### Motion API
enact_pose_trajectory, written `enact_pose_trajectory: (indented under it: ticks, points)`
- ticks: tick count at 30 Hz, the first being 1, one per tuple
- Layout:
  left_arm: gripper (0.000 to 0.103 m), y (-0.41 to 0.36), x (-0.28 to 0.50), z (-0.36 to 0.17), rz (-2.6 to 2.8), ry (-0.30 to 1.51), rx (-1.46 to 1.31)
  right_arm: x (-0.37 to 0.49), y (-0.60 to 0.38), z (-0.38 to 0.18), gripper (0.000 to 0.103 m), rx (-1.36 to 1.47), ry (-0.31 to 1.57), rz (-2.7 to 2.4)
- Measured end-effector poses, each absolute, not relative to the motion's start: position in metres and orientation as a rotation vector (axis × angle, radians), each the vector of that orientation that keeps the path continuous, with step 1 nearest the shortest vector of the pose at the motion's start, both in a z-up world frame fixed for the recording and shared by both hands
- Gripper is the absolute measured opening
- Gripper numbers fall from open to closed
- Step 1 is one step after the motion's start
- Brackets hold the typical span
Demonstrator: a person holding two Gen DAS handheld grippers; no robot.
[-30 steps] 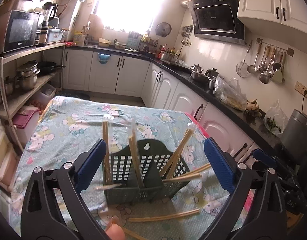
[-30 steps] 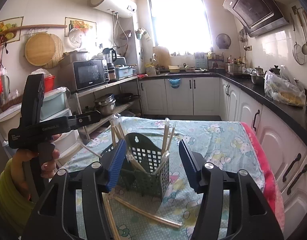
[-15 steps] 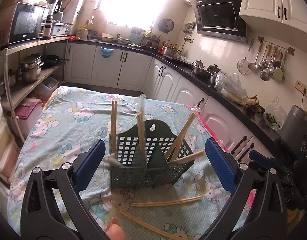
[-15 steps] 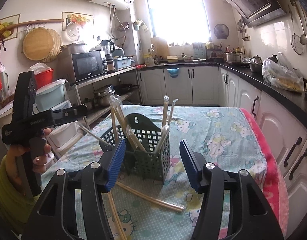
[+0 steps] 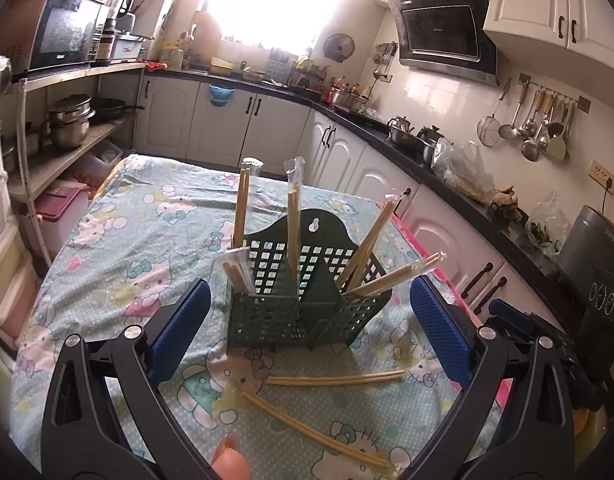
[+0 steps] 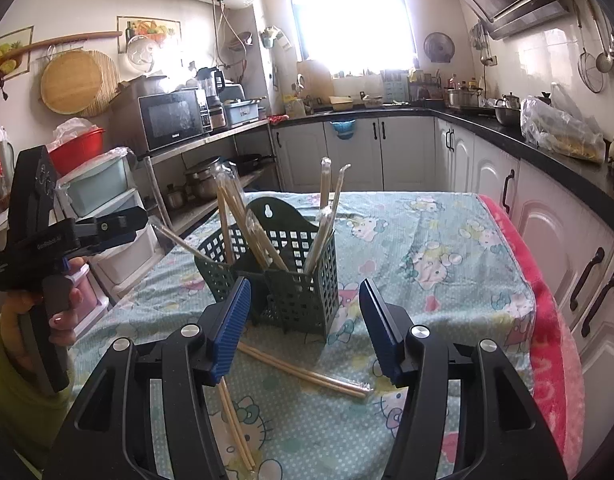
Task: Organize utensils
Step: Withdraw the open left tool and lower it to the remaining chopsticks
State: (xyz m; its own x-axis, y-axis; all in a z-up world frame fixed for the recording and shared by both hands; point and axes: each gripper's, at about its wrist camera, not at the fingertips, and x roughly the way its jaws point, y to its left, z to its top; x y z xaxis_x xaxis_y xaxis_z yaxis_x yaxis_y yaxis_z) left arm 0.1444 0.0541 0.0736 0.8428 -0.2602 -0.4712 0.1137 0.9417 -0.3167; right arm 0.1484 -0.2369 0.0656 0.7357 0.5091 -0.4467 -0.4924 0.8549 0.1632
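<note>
A dark green slotted utensil basket stands on the cartoon-print tablecloth and holds several wrapped chopstick pairs leaning at angles. It also shows in the right wrist view. Two wrapped chopstick pairs lie flat on the cloth in front of it, also seen in the right wrist view. My left gripper is open and empty, just short of the basket. My right gripper is open and empty, facing the basket's corner. The left gripper's body shows at the left of the right wrist view.
The table's right edge has a pink blanket hanging beside white cabinets. A shelf rack with pots and storage drawers stands left of the table. A black counter runs along the right.
Both grippers have drawn back a little from the basket and risen, so more cloth and the two loose chopstick pairs show. Both stay open and empty.
</note>
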Motion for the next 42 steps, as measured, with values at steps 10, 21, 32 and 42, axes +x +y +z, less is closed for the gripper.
enact_pose_trajectory:
  ticks: [10, 21, 32, 42]
  points:
    - [0.092, 0.047, 0.136, 0.055, -0.195, 0.572, -0.246, 0.144, -0.237, 0.052, 0.054, 0.024, 0.533, 0.547]
    - [0.092, 0.043, 0.134, 0.024, -0.212, 0.646, -0.257, 0.144, -0.236, 0.036, 0.056, -0.007, 0.564, 0.533]
    - [0.092, 0.041, 0.137, -0.002, -0.197, 0.709, -0.249, 0.146, -0.228, 0.013, 0.059, -0.039, 0.617, 0.536]
    - [0.092, 0.046, 0.142, -0.025, -0.174, 0.771, -0.246, 0.148, -0.221, -0.003, 0.059, -0.059, 0.659, 0.542]
